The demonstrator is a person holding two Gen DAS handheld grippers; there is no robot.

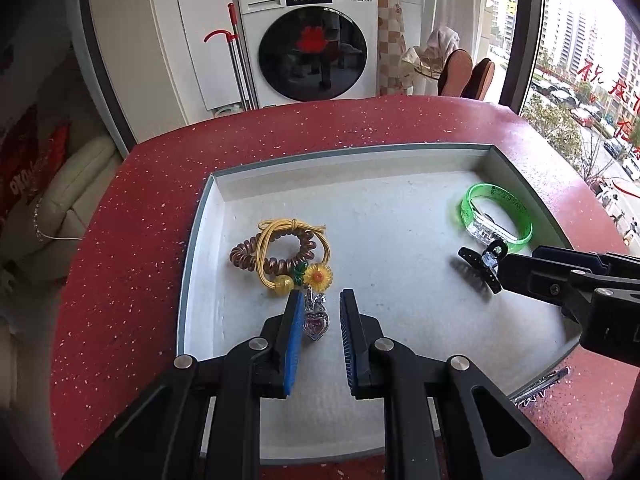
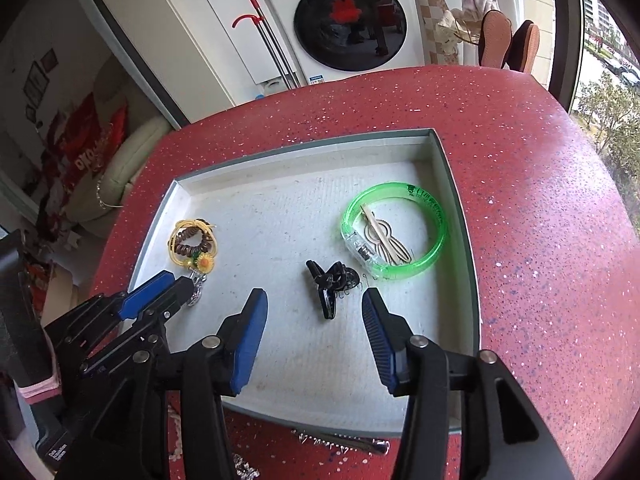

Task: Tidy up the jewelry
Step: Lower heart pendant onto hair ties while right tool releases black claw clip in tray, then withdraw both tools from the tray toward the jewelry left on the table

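Left wrist view: my left gripper (image 1: 320,316) sits low over the tray (image 1: 200,240), jaws a little apart w/ the silver heart charm (image 1: 316,322) between them. The charm lies beside the left pad; can't tell if it touches, and the right pad is clear of it, so no pinch. Just beyond, the yellow elastic w/ sunflower (image 1: 318,276) is looped thru the brown coil tie (image 1: 272,252).

Right wrist view: my right gripper (image 2: 316,312) is spread wide, nothing clamped; the black claw clip (image 2: 330,284) lies on the tray floor btwn and just past the fingertips. Next to it, the green bangle (image 2: 394,230) rings a beige hairpin (image 2: 386,240). The tray is on the red speckled counter (image 2: 520,200); washing machine (image 2: 352,24) behind.
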